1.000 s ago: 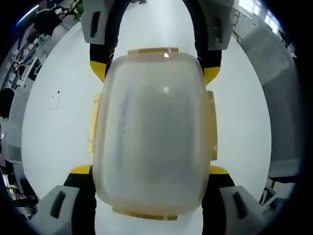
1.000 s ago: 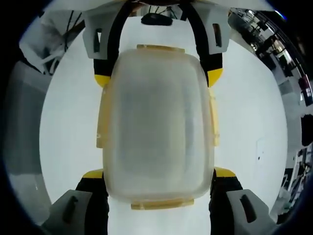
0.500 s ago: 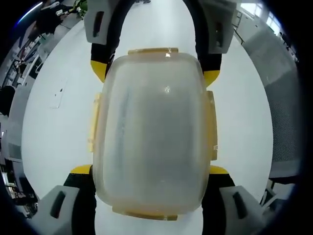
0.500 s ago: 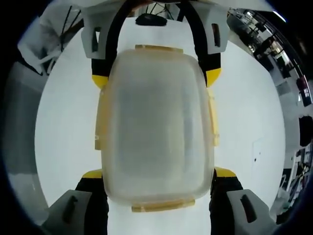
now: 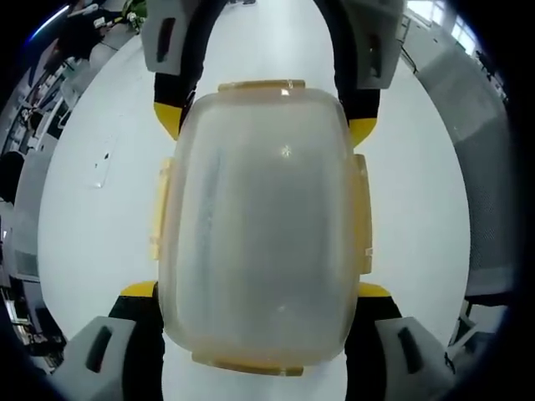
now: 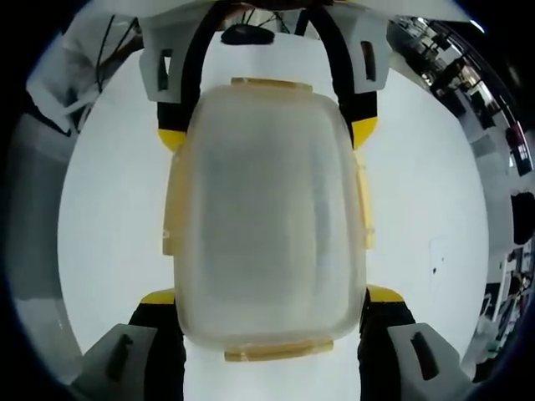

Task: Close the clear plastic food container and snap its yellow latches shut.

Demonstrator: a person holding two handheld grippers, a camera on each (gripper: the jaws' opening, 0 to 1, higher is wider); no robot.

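The clear plastic container (image 5: 263, 225) hangs over the white table, clasped at both ends. My left gripper (image 5: 256, 291) grips its near end in the left gripper view, yellow-tipped jaws on either side. My right gripper (image 5: 264, 122) clamps the far end. In the right gripper view the same container (image 6: 266, 213) sits between my right gripper (image 6: 267, 295) below and my left gripper (image 6: 267, 134) above. Yellow latches (image 5: 361, 213) lie flat along all sides of the container, including the far end latch (image 6: 272, 83). I cannot tell whether they are snapped.
The white table (image 5: 92, 242) spreads beneath the container, with a small flat white item (image 5: 102, 167) on it. A grey mesh chair (image 5: 489, 159) stands to the right. A dark object (image 6: 242, 35) lies at the table's far end. Office clutter lines the edges.
Both grips on the container are unchanged. The background has slid a little in both views, so the hands and container have shifted together.
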